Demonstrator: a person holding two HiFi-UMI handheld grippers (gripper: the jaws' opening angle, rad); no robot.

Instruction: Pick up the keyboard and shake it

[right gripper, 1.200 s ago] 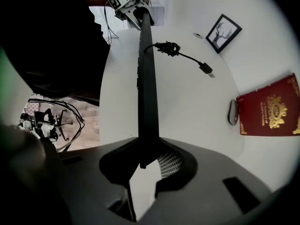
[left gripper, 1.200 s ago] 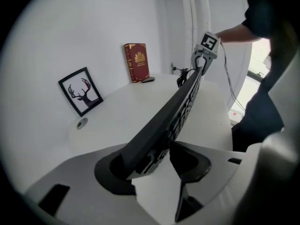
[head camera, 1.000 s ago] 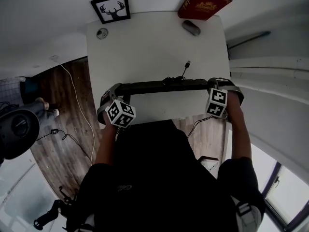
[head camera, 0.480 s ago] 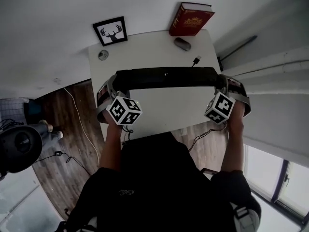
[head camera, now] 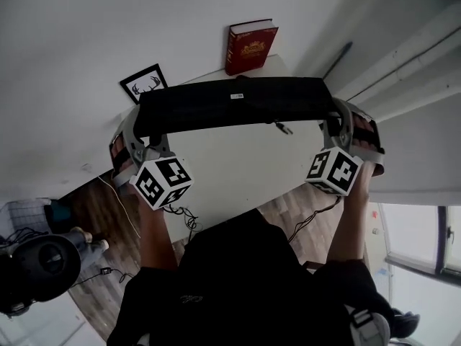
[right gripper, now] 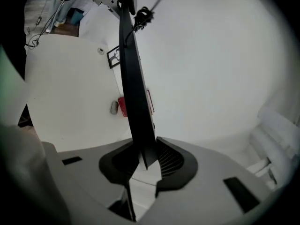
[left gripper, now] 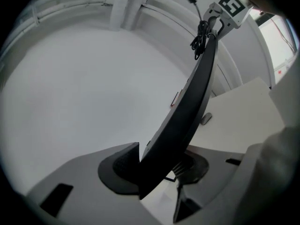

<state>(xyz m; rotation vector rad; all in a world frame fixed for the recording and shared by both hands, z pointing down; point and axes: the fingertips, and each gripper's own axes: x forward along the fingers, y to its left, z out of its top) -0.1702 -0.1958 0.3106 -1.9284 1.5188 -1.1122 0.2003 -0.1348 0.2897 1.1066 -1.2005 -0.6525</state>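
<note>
The black keyboard (head camera: pixel 230 103) hangs in the air high over the white table (head camera: pixel 238 168), its underside with a small label turned to the head view. My left gripper (head camera: pixel 135 132) is shut on its left end and my right gripper (head camera: pixel 338 121) on its right end. The left gripper view shows the keyboard (left gripper: pixel 192 107) edge-on, running away from the left gripper (left gripper: pixel 154 170). In the right gripper view the keyboard (right gripper: pixel 133 78) rises from the right gripper (right gripper: pixel 145 161). Its coiled cable (left gripper: pixel 200 32) dangles near the middle.
A red book (head camera: pixel 248 45) stands at the table's far edge against the wall, with a framed deer picture (head camera: pixel 144 83) to its left. A grey mouse (right gripper: pixel 114 108) lies near the book. Wooden floor and loose cables (head camera: pixel 187 218) lie below the table's near edge.
Both grippers have lifted the keyboard from just above the table to well above it. It has tipped so its underside faces the head view, and the cable plug has left the table.
</note>
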